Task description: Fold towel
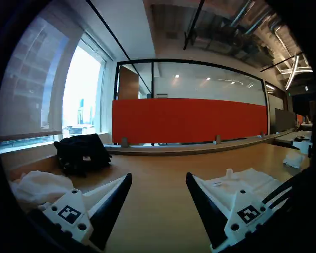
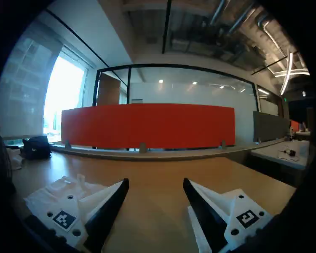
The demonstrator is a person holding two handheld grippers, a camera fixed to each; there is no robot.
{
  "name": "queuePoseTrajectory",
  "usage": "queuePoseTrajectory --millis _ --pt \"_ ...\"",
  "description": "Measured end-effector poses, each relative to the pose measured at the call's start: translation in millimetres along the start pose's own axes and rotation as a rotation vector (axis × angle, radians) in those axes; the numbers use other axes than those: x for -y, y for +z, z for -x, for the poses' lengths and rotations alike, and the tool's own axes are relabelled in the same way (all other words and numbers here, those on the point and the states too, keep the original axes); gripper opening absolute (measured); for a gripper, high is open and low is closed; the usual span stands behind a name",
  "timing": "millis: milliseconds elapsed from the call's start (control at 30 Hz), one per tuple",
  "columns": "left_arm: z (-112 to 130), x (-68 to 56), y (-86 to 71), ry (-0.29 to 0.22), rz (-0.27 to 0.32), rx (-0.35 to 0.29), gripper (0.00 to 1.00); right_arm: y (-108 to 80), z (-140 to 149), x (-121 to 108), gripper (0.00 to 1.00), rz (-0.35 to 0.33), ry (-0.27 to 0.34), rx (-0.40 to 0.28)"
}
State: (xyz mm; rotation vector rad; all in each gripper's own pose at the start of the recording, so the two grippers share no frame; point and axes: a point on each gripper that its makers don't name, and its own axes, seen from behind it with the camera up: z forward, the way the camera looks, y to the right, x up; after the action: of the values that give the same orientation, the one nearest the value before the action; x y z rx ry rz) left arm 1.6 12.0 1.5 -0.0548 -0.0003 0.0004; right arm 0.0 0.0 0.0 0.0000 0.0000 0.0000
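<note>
While both grippers face it, we see the wooden table (image 1: 166,160) reaching out to the orange partition (image 1: 187,120) that stands along its far edge. On our side of the partition the white towel (image 1: 253,179) lies spread on the wood, below the partition's right end in the left gripper view. A black bag (image 1: 82,154) sits close by the partition's left end, and a crumpled white cloth (image 1: 38,185) lies farther from it. We hold the left gripper (image 1: 158,175) and right gripper (image 2: 156,180) with fingers spread, nothing between them.
</note>
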Motion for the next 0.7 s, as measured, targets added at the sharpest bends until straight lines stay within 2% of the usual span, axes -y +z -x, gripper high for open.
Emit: queuePoseTrajectory --millis 100,700 --pt "0.1 -4.9 1.6 -0.002 0.031 -0.001 0.95 0.2 -0.8 0.7 1.0 0.0 0.0 0.0" --pt "0.6 -4.3 1.5 -0.001 0.03 -0.001 0.95 0.2 -1.6 1.8 1.0 0.0 0.0 0.001"
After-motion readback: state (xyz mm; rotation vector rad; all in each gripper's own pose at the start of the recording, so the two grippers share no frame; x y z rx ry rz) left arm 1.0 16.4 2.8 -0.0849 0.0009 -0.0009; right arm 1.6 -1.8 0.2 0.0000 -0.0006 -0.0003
